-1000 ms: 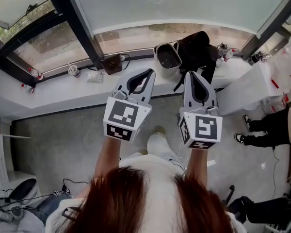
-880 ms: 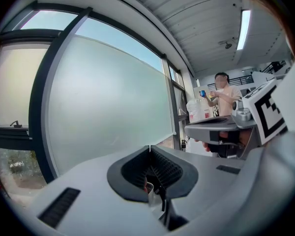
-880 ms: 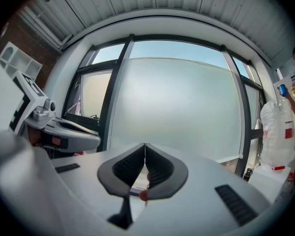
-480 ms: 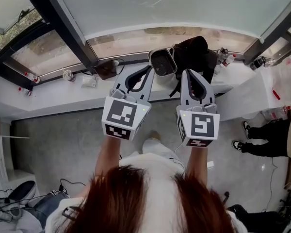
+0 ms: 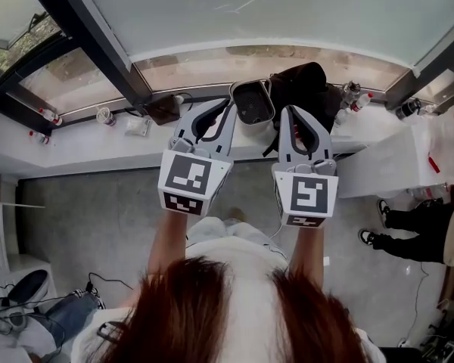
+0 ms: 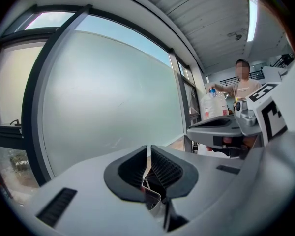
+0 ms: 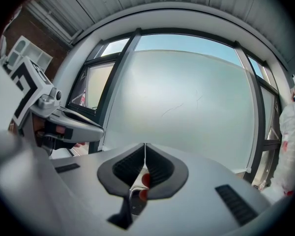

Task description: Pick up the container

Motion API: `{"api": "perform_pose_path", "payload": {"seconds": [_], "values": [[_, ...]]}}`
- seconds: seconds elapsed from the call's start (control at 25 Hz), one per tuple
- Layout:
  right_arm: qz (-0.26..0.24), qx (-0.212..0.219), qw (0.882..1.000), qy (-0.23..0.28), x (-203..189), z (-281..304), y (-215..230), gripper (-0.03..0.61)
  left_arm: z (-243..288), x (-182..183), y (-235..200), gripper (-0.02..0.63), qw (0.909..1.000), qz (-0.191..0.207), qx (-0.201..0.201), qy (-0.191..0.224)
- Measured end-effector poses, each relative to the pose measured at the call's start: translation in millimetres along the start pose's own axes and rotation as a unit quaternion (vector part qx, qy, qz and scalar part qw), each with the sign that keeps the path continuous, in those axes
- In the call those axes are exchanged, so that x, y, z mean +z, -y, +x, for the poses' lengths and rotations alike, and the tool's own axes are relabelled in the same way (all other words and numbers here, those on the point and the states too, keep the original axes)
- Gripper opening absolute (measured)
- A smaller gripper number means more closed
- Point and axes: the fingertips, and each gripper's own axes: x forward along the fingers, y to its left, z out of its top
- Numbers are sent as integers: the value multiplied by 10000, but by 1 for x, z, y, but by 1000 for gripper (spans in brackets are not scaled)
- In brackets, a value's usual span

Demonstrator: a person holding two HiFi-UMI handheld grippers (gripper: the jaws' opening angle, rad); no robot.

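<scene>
Left tongs [image 5: 227,106] closed, empty, right tongs [image 5: 291,113] closed, empty, metal container [image 5: 253,102] on desk [image 5: 76,146] between both tips, black bag [image 5: 306,82] beyond right tongs.

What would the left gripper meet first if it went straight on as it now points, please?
Probably the container, at its left rim; the left gripper, jaws shut, points there. Height is unclear: passing above, it would reach the frosted window pane.
</scene>
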Motion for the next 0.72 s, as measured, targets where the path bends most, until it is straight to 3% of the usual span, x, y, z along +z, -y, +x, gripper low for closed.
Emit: {"api": "perform_pose_path", "payload": {"seconds": [0.72], "values": [[-61, 78, 9998, -167, -24, 41, 14, 26, 38, -17, -11, 22, 9997, 21, 64, -244]]}}
